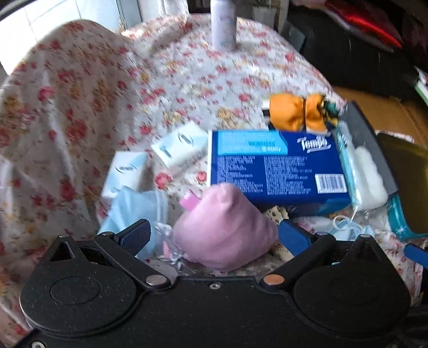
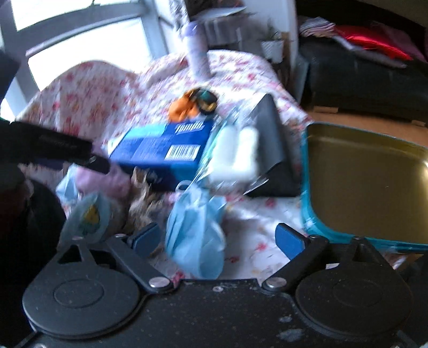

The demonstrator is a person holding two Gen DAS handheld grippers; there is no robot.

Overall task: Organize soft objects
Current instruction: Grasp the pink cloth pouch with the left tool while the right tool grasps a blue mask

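Note:
A pink soft bundle lies on the floral cloth between the wide-open fingers of my left gripper; neither pad clearly touches it. A light blue face mask lies between the open fingers of my right gripper. A blue Tempo tissue pack lies behind the pink bundle, also in the right wrist view. An orange soft toy sits behind it. Two small white tissue packs lie to the left. A teal tin stands open at the right.
A floral tablecloth covers the table. A white spray can stands at the far edge. A clear bag of white pads leans on a dark box. More blue masks lie at the left. The left gripper's body crosses the right view.

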